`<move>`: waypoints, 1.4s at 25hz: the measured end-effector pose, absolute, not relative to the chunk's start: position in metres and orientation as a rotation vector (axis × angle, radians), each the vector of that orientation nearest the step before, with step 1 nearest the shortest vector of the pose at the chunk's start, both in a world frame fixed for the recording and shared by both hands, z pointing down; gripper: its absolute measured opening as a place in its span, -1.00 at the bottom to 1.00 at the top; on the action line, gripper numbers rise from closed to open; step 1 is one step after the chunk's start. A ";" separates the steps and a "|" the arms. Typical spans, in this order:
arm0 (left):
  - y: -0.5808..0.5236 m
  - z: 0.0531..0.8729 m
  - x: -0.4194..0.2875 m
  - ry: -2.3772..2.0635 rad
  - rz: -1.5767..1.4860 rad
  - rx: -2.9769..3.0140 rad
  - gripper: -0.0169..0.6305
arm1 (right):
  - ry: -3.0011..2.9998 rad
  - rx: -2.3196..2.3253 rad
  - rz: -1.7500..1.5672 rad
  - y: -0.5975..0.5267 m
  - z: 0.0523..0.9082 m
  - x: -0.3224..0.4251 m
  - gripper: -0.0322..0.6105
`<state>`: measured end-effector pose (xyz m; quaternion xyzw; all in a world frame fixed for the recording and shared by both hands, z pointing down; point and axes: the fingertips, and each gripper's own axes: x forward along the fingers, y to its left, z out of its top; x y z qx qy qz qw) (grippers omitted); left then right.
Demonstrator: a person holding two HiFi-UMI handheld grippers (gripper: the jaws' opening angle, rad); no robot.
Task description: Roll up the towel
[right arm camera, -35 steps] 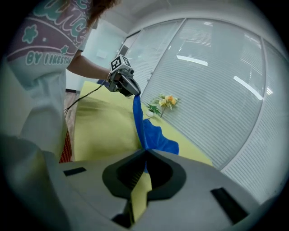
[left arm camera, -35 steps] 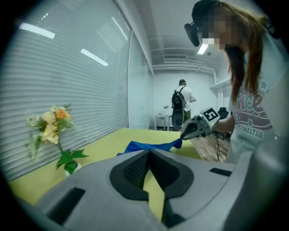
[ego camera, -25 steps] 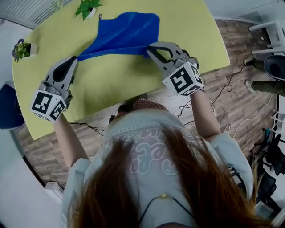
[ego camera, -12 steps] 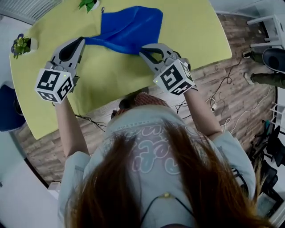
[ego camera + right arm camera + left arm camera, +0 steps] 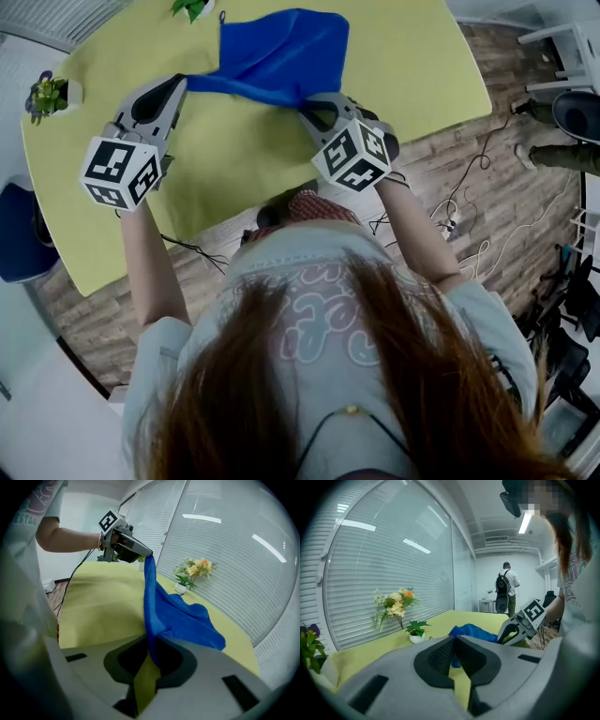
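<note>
Blue towel (image 5: 281,56), head view: compared with a second ago it sits farther up the yellow table (image 5: 234,159), and your left gripper (image 5: 183,82) has travelled up with its corner. The near edge spans taut from there to your right gripper (image 5: 307,105), long axis left to right; the remainder lies rumpled on the far side.

Left gripper view: jaws closed, a sliver of blue nipped at the tips.

Right gripper view: the towel's folded edge sits between jaws that are opening. The cloth rises in a tight band to the left gripper.
</note>
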<state>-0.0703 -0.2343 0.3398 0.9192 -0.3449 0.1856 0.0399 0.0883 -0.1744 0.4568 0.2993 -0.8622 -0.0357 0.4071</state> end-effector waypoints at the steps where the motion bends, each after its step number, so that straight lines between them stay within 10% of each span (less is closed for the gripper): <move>1: -0.235 0.341 -0.072 -1.054 0.571 2.814 -0.90 | -2.169 0.753 -0.098 -0.174 0.456 0.088 -0.73; 35: -0.096 0.175 -0.219 -1.552 0.378 2.919 -0.90 | -2.575 1.055 -0.585 -0.102 0.197 0.042 -0.84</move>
